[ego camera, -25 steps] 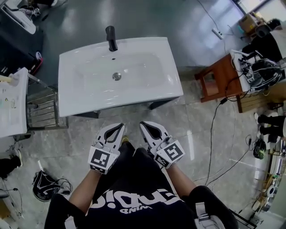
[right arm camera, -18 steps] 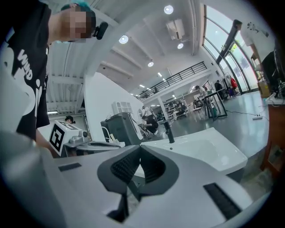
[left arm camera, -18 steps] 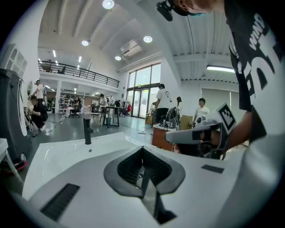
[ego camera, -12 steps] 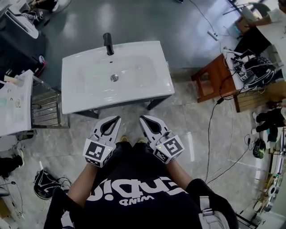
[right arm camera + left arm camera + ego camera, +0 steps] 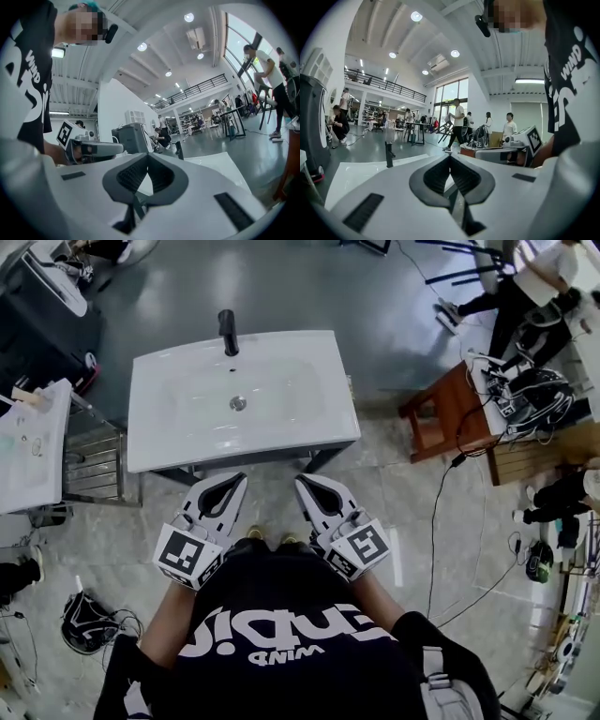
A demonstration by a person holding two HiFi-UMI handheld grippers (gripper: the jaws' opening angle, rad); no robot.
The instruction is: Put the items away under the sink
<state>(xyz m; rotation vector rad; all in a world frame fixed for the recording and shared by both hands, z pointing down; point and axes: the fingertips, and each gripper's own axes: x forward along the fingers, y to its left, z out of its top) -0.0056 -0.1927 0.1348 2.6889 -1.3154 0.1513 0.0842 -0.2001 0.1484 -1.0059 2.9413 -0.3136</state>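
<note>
Straight ahead of the person stands a white rectangular ceramic sink (image 5: 187,432) on a dark cabinet (image 5: 251,461). Its long axis runs from left to right across the head view. The black upright tap (image 5: 228,332) sits at the middle of the far edge, with the round metal drain (image 5: 238,403) in the basin just in front of it. The sink's long front edge faces the person.

Both tools hover close to that front edge, side by side and apart from each other, pointing towards the sink. The left gripper (image 5: 233,480) has its jaws pressed together at the tips, with nothing between the ribbed pads. The right gripper (image 5: 305,482) is the same, tips meeting and holding nothing. Neither touches the sink or cabinet.

A metal rack (image 5: 94,460) stands to the sink's left and a brown wooden stool (image 5: 441,413) to its right, both on the grey tiled floor (image 5: 412,512).
</note>
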